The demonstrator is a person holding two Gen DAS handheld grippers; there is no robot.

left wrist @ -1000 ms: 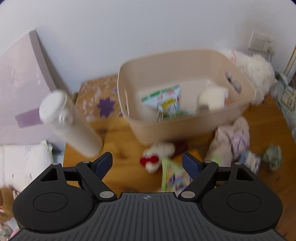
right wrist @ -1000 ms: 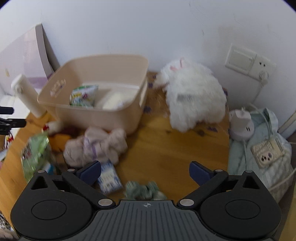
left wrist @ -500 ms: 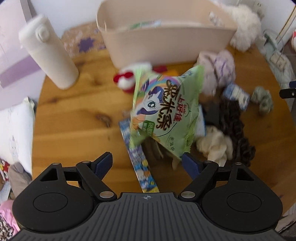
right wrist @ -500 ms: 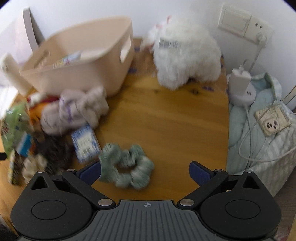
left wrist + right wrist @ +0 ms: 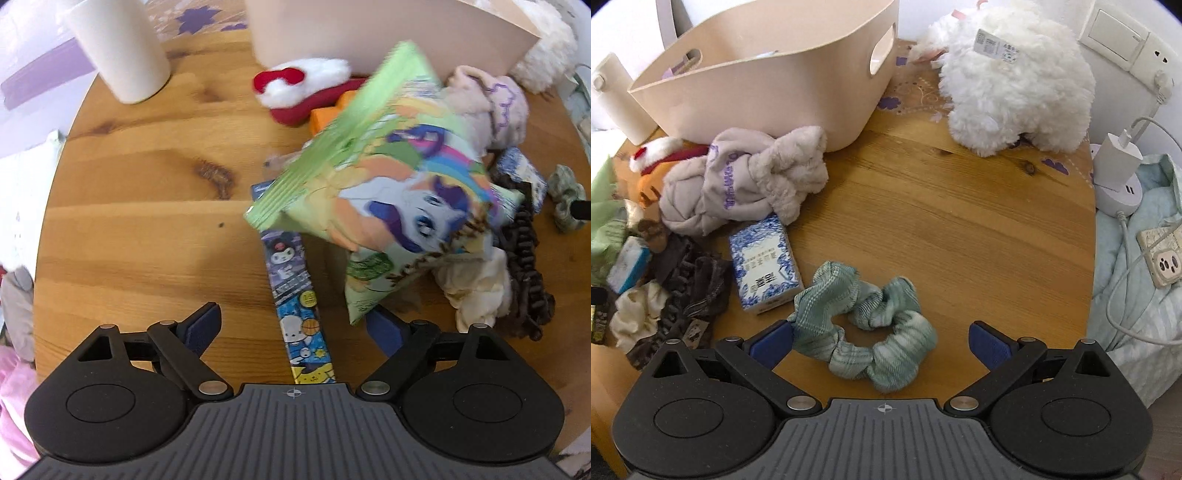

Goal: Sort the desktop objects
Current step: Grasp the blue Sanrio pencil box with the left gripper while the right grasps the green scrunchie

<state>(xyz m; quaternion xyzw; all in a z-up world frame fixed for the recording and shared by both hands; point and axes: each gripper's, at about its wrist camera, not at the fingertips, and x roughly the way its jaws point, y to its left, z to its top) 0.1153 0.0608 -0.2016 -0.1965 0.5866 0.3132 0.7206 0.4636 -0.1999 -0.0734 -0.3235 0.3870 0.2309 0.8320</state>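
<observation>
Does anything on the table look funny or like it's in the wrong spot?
Yes. The green snack bag is tipped up at a slant, propped on the pile of clothes and hair ties instead of lying flat. It also covers one end of the long cartoon box on the table.

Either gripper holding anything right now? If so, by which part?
Nothing held. Left gripper open beside the green snack bag; right gripper open around the green scrunchie.

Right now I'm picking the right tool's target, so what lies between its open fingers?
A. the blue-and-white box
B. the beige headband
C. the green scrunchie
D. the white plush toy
C: the green scrunchie lies on the wooden table between the open fingers of the right tool; the blue-and-white box sits beyond the left finger.
</observation>
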